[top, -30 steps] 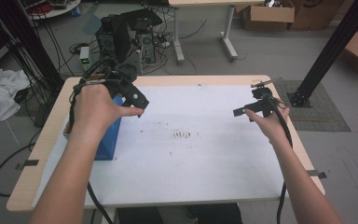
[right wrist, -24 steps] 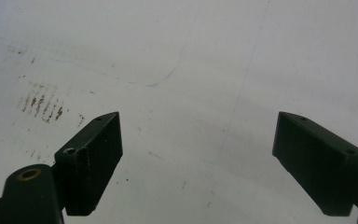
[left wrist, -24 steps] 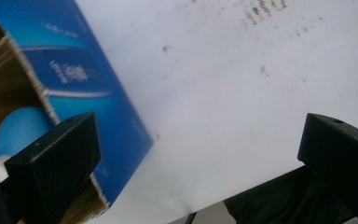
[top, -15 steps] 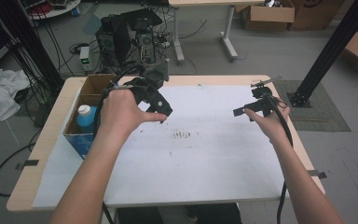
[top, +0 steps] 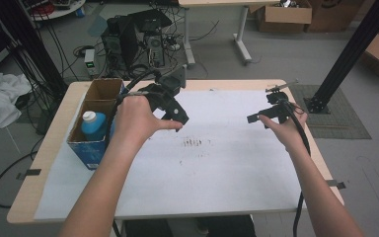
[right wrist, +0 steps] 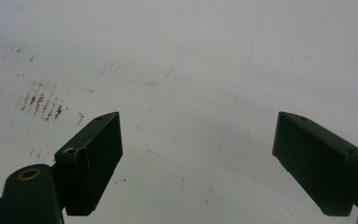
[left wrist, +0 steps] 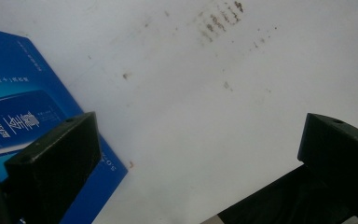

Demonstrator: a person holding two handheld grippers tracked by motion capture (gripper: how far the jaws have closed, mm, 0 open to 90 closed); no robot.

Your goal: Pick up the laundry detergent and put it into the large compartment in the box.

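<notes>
Grippers are held above the white sheet (top: 217, 163) that covers the table (top: 44, 148), one in each hand. The left gripper (top: 177, 117) is seen in the high view near the table's far edge, left of the middle, just beside the blue box (top: 91, 148); its jaws are spread wide and nothing is gripped between them. In the left gripper view the blue box (left wrist: 23, 107) is seen behind the left jaw, with bare white sheet (left wrist: 205, 116) between the two jaws. The box is placed at the table's left edge, towards the far left corner, and is open at the top; a bottle with a white cap (top: 94, 124) is stood upright in its near compartment. The right gripper (top: 256, 119) is held near the right edge, well apart from the box, with its jaws likewise wide apart and nothing in them. A patch of brown marks (top: 193, 143) is seen on the sheet at the middle of the table, between the two grippers
</notes>
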